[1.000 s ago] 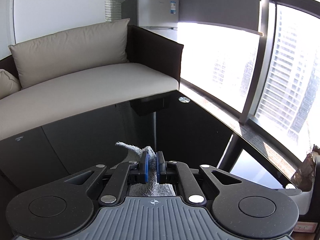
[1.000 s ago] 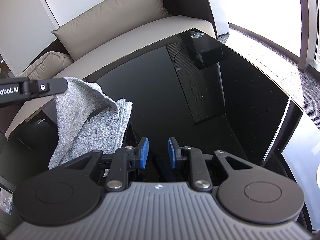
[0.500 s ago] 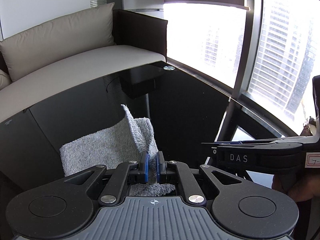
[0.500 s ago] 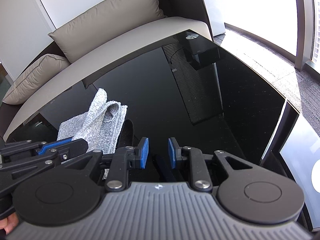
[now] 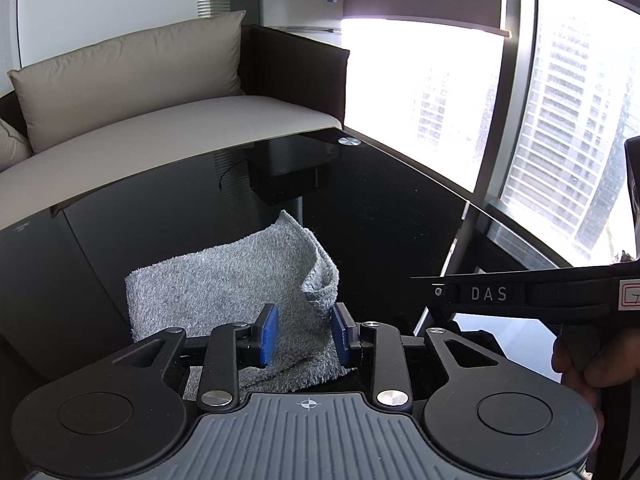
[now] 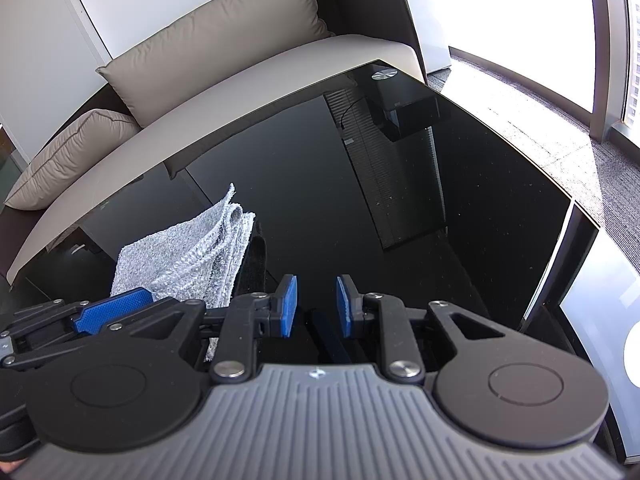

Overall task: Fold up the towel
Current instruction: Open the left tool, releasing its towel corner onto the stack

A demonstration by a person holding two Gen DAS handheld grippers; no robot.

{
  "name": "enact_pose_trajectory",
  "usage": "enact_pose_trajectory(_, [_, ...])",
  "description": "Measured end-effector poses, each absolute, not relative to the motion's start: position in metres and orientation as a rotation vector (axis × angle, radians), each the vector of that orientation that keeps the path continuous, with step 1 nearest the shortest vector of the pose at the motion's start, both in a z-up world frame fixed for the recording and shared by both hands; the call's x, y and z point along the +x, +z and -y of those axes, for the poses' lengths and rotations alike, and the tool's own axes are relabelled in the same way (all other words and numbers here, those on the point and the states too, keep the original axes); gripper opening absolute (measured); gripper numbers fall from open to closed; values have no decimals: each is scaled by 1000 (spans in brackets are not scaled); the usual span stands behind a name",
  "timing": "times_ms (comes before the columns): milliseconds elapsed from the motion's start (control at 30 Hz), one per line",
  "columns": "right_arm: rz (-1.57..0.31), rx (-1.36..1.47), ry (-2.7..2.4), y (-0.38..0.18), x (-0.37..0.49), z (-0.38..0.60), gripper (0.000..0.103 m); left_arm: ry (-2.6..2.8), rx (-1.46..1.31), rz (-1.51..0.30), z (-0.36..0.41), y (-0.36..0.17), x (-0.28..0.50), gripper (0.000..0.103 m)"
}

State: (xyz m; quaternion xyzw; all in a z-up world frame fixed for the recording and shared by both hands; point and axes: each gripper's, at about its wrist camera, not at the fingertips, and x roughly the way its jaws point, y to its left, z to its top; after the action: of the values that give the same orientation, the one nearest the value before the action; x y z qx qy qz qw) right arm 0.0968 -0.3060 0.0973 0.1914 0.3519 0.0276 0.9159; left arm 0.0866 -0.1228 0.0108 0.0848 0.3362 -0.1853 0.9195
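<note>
- Lowered since a second ago: gray towel point(image 5: 240, 284), then pinched and lifted, now lying folded on black glass table point(image 5: 400, 208).
- Left gripper point(image 5: 304, 332): jaws opening; blue pads apart on either side of the towel's near edge, cloth between them, no longer clamped.
- Right fold of towel bulging upward, not flat; far corner raised.
- Right gripper point(image 6: 316, 306): jaws partly open, empty, above bare glass just right of the towel; unchanged from earlier frames.
- Seen from right wrist: towel point(image 6: 192, 256) at left, layered edges toward the gripper.
- Beige sofa point(image 5: 168, 136) beyond the table's far edge.
- Person's hand point(image 5: 592, 364) on the right gripper's handle.
</note>
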Motion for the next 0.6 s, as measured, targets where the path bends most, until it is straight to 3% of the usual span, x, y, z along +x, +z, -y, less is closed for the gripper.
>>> enact_pose_trajectory(300, [-712, 410, 60, 96, 98, 306, 23, -365, 179, -680, 100, 8, 75, 48])
enact_pose_trajectory(600, [-649, 416, 119, 103, 109, 301, 27, -321, 129, -694, 63, -1, 69, 49])
